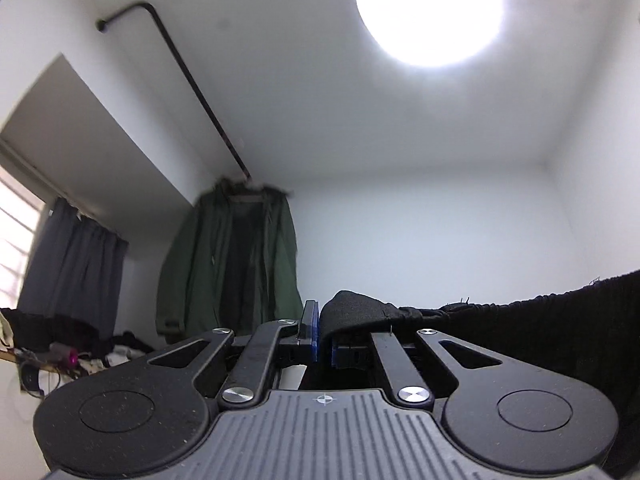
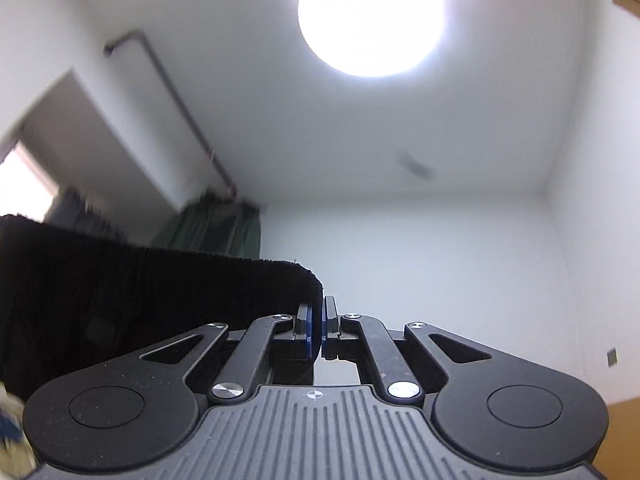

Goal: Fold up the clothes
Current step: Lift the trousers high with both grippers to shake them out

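**Black garment pinched at both ends, held up toward the ceiling**

Left gripper [image 1: 323, 334], low centre of the left wrist view: blue pads nearly together, clamped on a corner of the black garment [image 1: 540, 328]. Cloth bunched over the right finger, then stretched away to the right edge of the frame, top hem frayed with loose threads.

Right gripper [image 2: 321, 330], low centre of the right wrist view: fingers narrow, closed on the other corner of the same black garment [image 2: 140, 292]. Fabric spread from the fingertips across the left half of the frame, ribbed in texture, upper edge running level.

Both views tilted upward. Round ceiling lamp [image 1: 428, 8] glaring at the top. Dark pipe [image 1: 192, 80] along the ceiling at upper left, a green coat [image 1: 232, 264] hanging at its far end. Grey curtain [image 1: 76, 268] beside a bright window [image 1: 16, 240] at the left edge. Cluttered shelf [image 1: 60, 356] at lower left, contents too small to tell. No containers in either view.
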Action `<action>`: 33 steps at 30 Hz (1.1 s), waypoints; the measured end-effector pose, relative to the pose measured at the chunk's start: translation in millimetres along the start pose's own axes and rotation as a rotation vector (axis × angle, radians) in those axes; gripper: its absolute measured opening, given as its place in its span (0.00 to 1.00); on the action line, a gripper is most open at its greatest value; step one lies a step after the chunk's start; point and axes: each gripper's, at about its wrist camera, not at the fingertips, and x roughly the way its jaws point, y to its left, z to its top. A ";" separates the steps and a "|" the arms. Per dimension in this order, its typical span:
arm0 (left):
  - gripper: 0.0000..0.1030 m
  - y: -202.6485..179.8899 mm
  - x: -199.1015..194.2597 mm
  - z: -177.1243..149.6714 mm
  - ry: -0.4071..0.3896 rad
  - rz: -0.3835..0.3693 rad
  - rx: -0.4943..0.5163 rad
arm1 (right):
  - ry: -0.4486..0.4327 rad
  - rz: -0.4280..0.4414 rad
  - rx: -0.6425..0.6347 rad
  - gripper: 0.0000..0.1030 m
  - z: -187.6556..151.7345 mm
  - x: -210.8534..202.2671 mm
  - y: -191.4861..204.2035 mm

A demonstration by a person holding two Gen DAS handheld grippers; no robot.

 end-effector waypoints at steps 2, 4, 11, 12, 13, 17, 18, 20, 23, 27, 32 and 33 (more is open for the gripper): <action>0.07 9.9 -16.2 40.0 -0.054 0.014 -0.069 | -0.074 0.019 0.011 0.04 47.9 -8.0 5.2; 0.07 17.1 -28.3 73.9 -0.090 0.017 -0.120 | -0.127 0.014 -0.015 0.04 85.8 -16.1 14.1; 0.09 23.0 -36.2 137.5 -0.153 0.034 -0.190 | -0.204 -0.119 -0.146 0.05 168.6 -23.3 48.8; 0.09 24.1 -31.2 139.6 -0.157 0.042 -0.198 | -0.205 -0.133 -0.158 0.05 173.9 -21.3 52.3; 0.09 25.3 -25.9 140.6 -0.158 0.050 -0.206 | -0.194 -0.136 -0.163 0.05 178.0 -18.1 54.3; 0.09 43.9 43.6 82.2 -0.047 0.045 -0.204 | -0.079 -0.169 -0.235 0.07 162.9 8.4 61.9; 0.09 48.0 65.6 60.3 -0.001 0.049 -0.197 | -0.033 -0.176 -0.245 0.07 149.9 19.6 61.1; 0.09 48.6 100.6 15.2 0.106 0.059 -0.194 | 0.091 -0.157 -0.232 0.07 118.1 46.5 54.9; 0.11 50.8 156.7 -57.9 0.217 0.066 -0.210 | 0.251 -0.154 -0.233 0.07 52.0 89.9 46.0; 0.11 52.2 243.3 -153.8 0.322 0.080 -0.199 | 0.393 -0.181 -0.228 0.07 -43.7 144.7 38.4; 0.12 47.6 349.8 -295.3 0.394 0.086 -0.156 | 0.489 -0.212 -0.169 0.07 -171.8 214.7 19.7; 0.12 47.8 372.1 -328.8 0.417 0.087 -0.147 | 0.512 -0.213 -0.172 0.06 -204.4 226.4 14.7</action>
